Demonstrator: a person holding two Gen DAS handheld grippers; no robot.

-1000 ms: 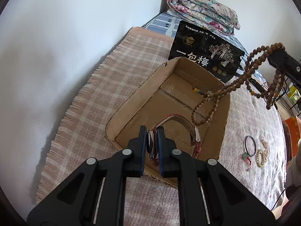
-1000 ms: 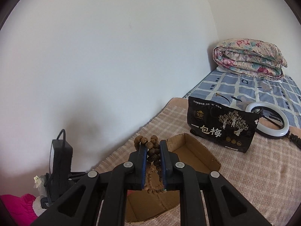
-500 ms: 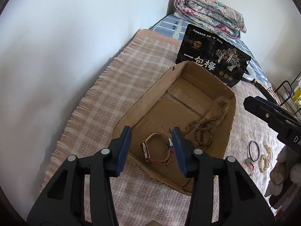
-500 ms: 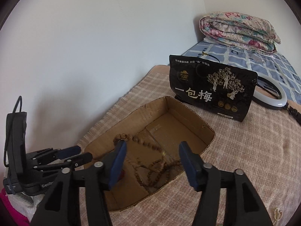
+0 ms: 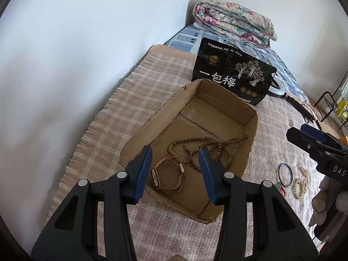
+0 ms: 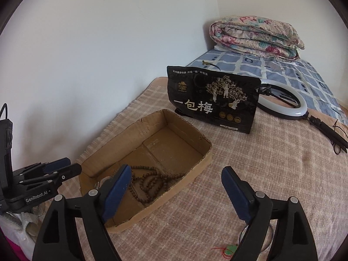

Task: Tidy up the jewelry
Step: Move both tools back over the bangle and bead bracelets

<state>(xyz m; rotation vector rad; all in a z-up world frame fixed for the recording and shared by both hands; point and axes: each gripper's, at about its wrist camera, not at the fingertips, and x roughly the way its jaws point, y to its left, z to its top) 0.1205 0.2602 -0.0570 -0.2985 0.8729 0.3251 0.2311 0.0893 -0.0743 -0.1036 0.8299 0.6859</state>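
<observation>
Here the left gripper (image 5: pixel 176 171) hangs over the near end of the box (image 5: pixel 152 119), its blue pads spread wide with nothing between them. The right gripper (image 6: pixel 176 191), likewise spread and empty, hangs over the blanket (image 6: pixel 271 163) just right of the box; in the left view it shows at the right edge.

Inside the box, at its near end, the watch (image 5: pixel 168 176) lies on its side with its strap looped, directly below the left gripper. Beside it, farther in and to the right, the bead necklace (image 5: pixel 206 148) sprawls in loose loops, one strand reaching the right wall. The far half of the box floor is bare.

Outside, right of the box, three pieces remain on the blanket: a black bangle (image 5: pixel 285 175), a pale bead bracelet (image 5: pixel 301 181), and a small green charm on red thread (image 6: pixel 228 250), near the right gripper. Their closeness to that gripper suggests it is placed to collect them next.

A black pouch (image 6: pixel 213 100) stands at the far end of the box; a ring light (image 6: pixel 291 106) and a folded quilt (image 6: pixel 256 37) lie beyond.

Two of five pieces appear stowed.
</observation>
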